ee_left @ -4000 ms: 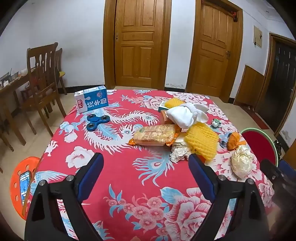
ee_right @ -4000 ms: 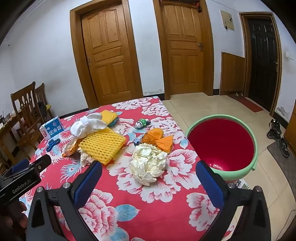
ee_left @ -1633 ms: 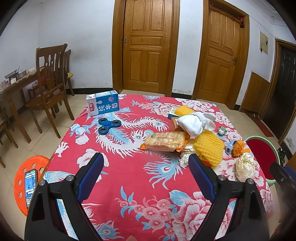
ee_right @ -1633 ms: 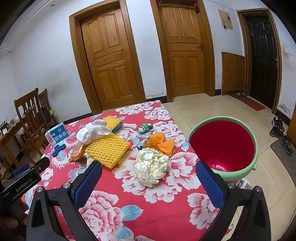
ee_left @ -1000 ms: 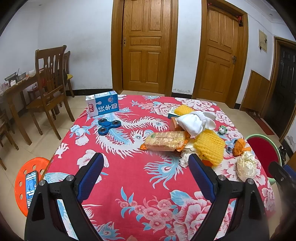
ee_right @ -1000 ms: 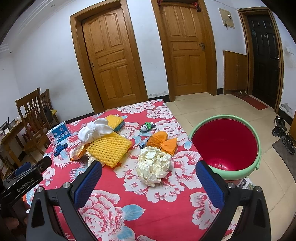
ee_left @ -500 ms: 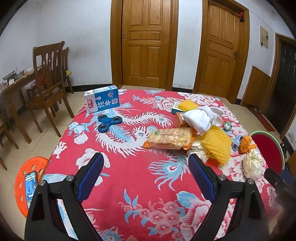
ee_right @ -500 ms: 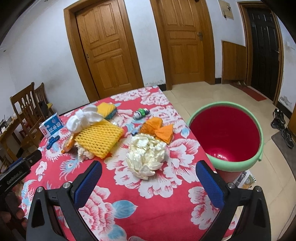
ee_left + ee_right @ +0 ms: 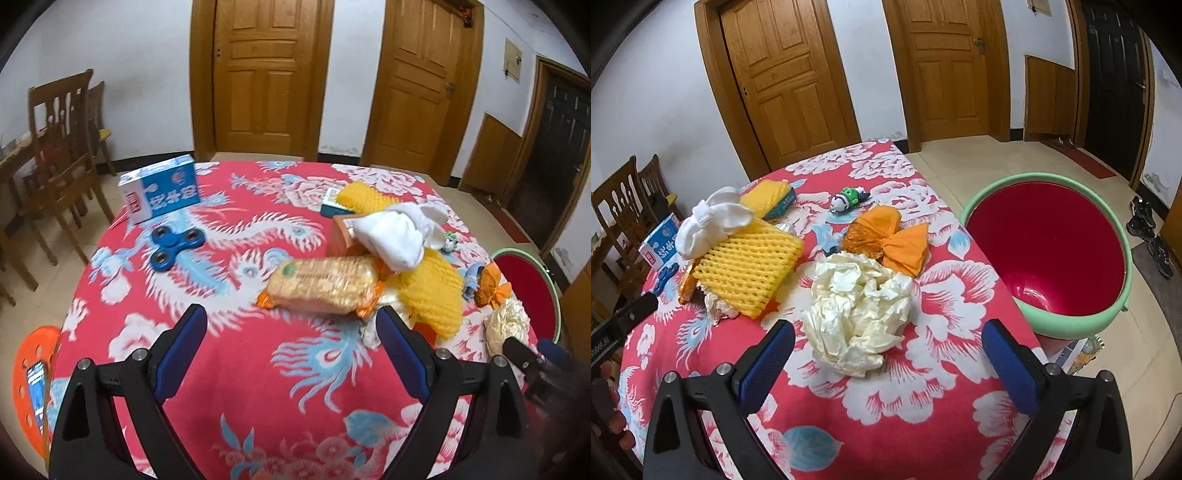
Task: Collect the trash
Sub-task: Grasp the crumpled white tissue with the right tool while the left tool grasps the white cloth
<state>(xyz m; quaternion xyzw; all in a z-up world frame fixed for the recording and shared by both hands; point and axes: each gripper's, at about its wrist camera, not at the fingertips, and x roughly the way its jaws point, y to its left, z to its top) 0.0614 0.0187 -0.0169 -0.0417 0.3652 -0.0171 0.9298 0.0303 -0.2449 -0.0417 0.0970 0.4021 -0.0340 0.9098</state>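
Both jaws stand spread wide, holding nothing. On the right gripper (image 9: 886,345) the blue pads (image 9: 764,363) frame a crumpled ball of cream paper (image 9: 857,314), which lies on the red flowered tablecloth (image 9: 923,406) just ahead of the tips and between their lines, not touched. Beyond it sits an orange wrapper (image 9: 890,240) tied like a bow; ahead to the left lies a yellow foam net (image 9: 746,266) with a white cloth bundle (image 9: 709,221) on its far edge. Off to the right of the jaws, beside the table edge, stands the red bin (image 9: 1056,332) with a green rim.

The left gripper (image 9: 291,341) hovers level over the cloth, pointing forward at a packet of biscuits (image 9: 321,284) lying just ahead between its tips. A blue fidget spinner (image 9: 177,245) and a blue milk carton (image 9: 162,192) lie farther ahead to the left.
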